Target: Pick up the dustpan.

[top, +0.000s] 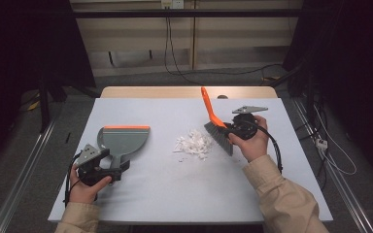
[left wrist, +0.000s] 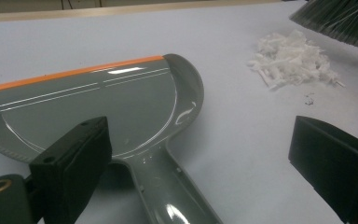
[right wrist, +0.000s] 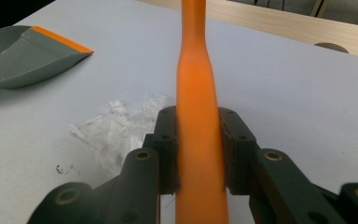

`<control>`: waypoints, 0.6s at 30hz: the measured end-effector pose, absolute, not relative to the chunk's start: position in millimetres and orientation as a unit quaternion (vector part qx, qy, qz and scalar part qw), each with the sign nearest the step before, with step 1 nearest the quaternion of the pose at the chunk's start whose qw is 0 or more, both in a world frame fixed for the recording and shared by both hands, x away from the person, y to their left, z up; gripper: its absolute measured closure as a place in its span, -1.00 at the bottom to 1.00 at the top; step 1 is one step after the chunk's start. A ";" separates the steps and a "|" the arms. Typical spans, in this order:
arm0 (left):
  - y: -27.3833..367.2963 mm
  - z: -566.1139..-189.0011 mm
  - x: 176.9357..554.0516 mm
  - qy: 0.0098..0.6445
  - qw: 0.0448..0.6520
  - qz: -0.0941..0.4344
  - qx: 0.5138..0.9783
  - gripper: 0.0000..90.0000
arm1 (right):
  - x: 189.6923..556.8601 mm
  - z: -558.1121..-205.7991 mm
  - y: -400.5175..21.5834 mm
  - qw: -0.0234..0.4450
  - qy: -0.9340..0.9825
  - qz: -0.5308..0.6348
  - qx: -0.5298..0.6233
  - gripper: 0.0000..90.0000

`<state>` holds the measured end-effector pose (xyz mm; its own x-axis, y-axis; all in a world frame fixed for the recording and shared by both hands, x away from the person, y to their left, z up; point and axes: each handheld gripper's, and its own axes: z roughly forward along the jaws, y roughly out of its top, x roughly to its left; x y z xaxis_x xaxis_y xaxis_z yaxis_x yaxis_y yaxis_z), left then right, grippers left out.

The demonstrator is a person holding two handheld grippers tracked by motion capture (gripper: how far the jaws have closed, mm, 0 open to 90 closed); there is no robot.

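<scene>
Seen from above: a bench [top: 175, 194] under a pale sheet, a small heap of white paper scraps [top: 193, 144] near its middle.

At the right, right tongs [top: 233, 130] clamped on the orange handle of a brush [top: 212, 119], handle slanting up and away, grey bristles low and just to the right of the scraps, close enough that contact cannot be told. In the right gripper view, orange handle [right wrist: 199, 140] squeezed between the two black pads [right wrist: 168, 149], rising straight up the middle, scraps [right wrist: 116, 130] on the sheet below and to the left, dustpan [right wrist: 23, 58] farther off at the upper left.

At the left, left tongs [top: 119, 162] over the handle of a grey dustpan [top: 124, 141] with an orange lip, lying flat on the bench, well apart from the scraps. In the left gripper view, jaws spread wide, one pad [left wrist: 72, 163] at the left, the other at the far right, dustpan handle [left wrist: 168, 191] running between them without touching either. Scraps [left wrist: 293, 63] beyond the pan to the upper right, bristles [left wrist: 345, 21] hanging at the top corner.
</scene>
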<state>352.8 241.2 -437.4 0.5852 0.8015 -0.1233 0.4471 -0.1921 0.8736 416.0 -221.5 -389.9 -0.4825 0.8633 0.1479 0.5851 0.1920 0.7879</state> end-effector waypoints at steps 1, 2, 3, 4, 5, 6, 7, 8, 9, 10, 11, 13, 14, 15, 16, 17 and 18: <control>241.7 -437.0 353.1 0.419 0.475 0.184 0.752 -0.88 | 417.3 -390.4 -222.0 0.168 0.754 0.417 0.480 0.60; 241.3 -437.3 353.2 0.427 0.473 0.182 0.749 -0.87 | 418.5 -391.4 -222.2 0.167 0.753 0.417 0.481 0.59; 241.8 -437.7 353.4 0.431 0.469 0.182 0.749 -0.86 | 419.4 -392.4 -222.5 0.167 0.752 0.418 0.482 0.59; 242.2 -437.9 353.6 0.436 0.463 0.183 0.749 -0.84 | 420.5 -393.5 -222.6 0.168 0.753 0.418 0.480 0.59; 242.6 -438.1 353.9 0.444 0.459 0.183 0.747 -0.83 | 421.5 -394.6 -222.5 0.167 0.754 0.418 0.478 0.59; 243.3 -438.1 354.2 0.452 0.453 0.183 0.747 -0.80 | 422.3 -395.6 -222.3 0.168 0.754 0.417 0.479 0.59; 243.8 -438.3 354.6 0.458 0.449 0.184 0.745 -0.78 | 423.2 -396.3 -222.2 0.172 0.755 0.416 0.477 0.59; 244.5 -438.2 355.0 0.463 0.440 0.184 0.747 -0.77 | 424.4 -396.9 -222.3 0.173 0.755 0.417 0.477 0.59; 244.8 -438.5 355.2 0.466 0.434 0.185 0.748 -0.75 | 425.5 -397.5 -222.6 0.173 0.753 0.418 0.478 0.59; 245.0 -438.9 355.1 0.470 0.431 0.184 0.748 -0.74 | 426.7 -398.2 -223.0 0.176 0.752 0.420 0.477 0.59; 245.5 -439.2 355.2 0.474 0.425 0.182 0.749 -0.74 | 427.9 -398.7 -223.1 0.176 0.752 0.420 0.476 0.60; 245.9 -440.4 355.6 0.479 0.415 0.184 0.751 -0.71 | 429.6 -399.8 -223.1 0.179 0.754 0.417 0.476 0.60; 246.2 -440.8 355.9 0.483 0.409 0.181 0.752 -0.70 | 430.6 -400.2 -223.0 0.179 0.755 0.415 0.474 0.59; 246.6 -441.3 356.1 0.488 0.406 0.179 0.751 -0.68 | 431.5 -400.4 -223.0 0.181 0.756 0.415 0.473 0.59; 246.9 -441.8 356.4 0.493 0.400 0.178 0.752 -0.68 | 432.4 -400.6 -222.9 0.184 0.755 0.414 0.474 0.59; 246.9 -442.7 357.0 0.497 0.394 0.177 0.753 -0.66 | 433.6 -400.8 -222.7 0.187 0.756 0.413 0.472 0.60; 247.1 -443.6 357.7 0.500 0.388 0.174 0.754 -0.65 | 434.6 -401.2 -222.3 0.189 0.756 0.412 0.473 0.59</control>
